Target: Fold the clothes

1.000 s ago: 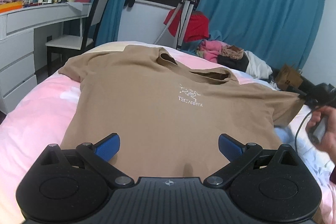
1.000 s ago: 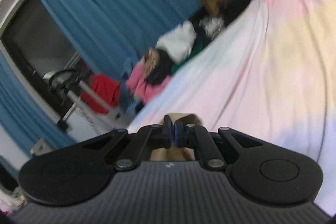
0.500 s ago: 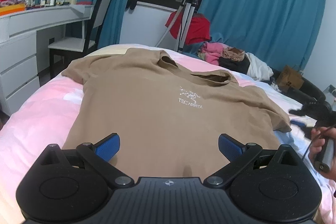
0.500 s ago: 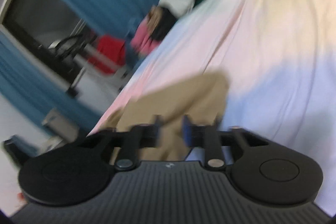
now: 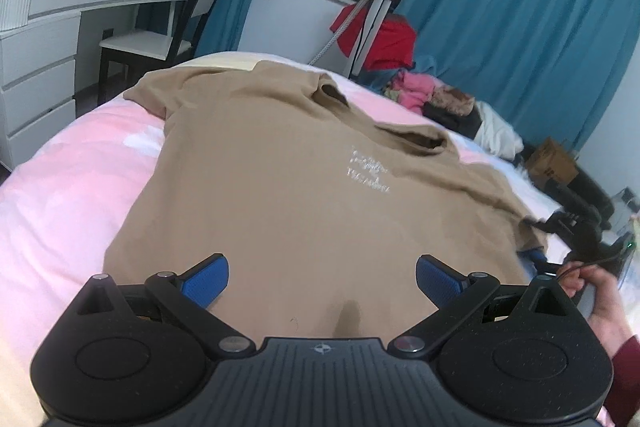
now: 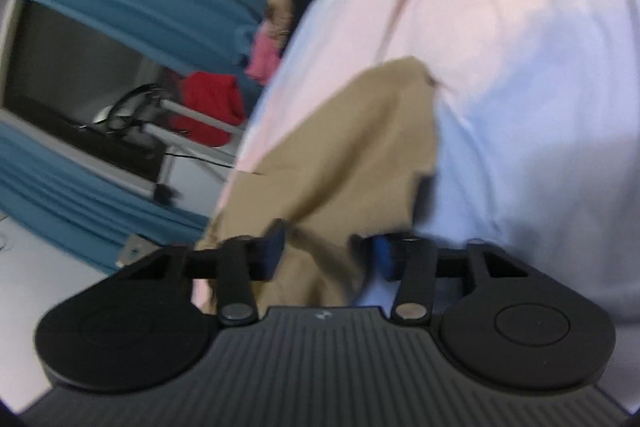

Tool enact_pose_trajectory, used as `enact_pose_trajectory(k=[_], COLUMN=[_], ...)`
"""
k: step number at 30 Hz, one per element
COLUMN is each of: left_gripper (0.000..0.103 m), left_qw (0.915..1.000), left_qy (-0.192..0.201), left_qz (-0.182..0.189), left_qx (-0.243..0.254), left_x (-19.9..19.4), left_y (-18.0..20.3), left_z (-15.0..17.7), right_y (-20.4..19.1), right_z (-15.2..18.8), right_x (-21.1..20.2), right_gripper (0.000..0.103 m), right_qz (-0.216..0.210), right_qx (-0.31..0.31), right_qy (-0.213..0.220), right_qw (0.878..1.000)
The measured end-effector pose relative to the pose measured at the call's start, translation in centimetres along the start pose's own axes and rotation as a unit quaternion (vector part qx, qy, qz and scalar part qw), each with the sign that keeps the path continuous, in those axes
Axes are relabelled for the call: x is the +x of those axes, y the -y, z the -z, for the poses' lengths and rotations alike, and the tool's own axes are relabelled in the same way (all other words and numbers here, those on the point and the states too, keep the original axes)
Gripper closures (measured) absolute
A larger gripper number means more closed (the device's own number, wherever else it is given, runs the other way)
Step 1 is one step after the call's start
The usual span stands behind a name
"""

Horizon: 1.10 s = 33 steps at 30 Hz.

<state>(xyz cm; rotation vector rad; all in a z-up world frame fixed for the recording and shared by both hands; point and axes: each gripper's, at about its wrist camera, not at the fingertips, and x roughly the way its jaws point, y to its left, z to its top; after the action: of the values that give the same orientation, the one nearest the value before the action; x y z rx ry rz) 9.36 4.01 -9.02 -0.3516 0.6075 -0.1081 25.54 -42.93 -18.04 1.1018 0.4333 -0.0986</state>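
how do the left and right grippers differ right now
The left gripper has its jaws wide apart over the tan t-shirt's hem, with no cloth between the pads. The right gripper's jaws are narrower and closing, with the shirt's sleeve between them. Both have blue pads.

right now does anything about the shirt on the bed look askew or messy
Mostly flat, but the tan short-sleeved t-shirt has a collar that stands up in a ridge, and its sleeve is rumpled where the closing right gripper has cloth between its jaws. The pink and blue bedsheet looks fine.
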Motion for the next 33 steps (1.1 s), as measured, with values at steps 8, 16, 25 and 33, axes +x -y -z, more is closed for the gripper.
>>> enact_pose_trajectory(k=[8, 16, 25, 33], left_gripper=[0.002, 0.002, 0.002, 0.002], left_qw=[0.9993, 0.9993, 0.9996, 0.9998], left_qy=[0.034, 0.035, 0.022, 0.01], left_qz=[-0.015, -0.015, -0.018, -0.012], left_qx=[-0.007, -0.006, -0.008, -0.01], left_x=[-0.7, -1.3, -0.6, 1.4], left_y=[0.3, 0.1, -0.2, -0.8], left_z=[-0.4, -0.5, -0.4, -0.4], right_y=[0.6, 3.3, 1.3, -1.8], right_z=[-0.7, -0.3, 0.8, -0.3], right_x=[-3.3, -2.8, 0.2, 3.4], right_gripper=[0.099, 0.093, 0.022, 0.046], right_qz=[0.035, 0.029, -0.024, 0.016], right_qx=[-0.006, 0.053, 0.05, -0.086], right_qy=[0.055, -0.013, 0.026, 0.166], right_qw=[0.998, 0.998, 0.998, 0.982])
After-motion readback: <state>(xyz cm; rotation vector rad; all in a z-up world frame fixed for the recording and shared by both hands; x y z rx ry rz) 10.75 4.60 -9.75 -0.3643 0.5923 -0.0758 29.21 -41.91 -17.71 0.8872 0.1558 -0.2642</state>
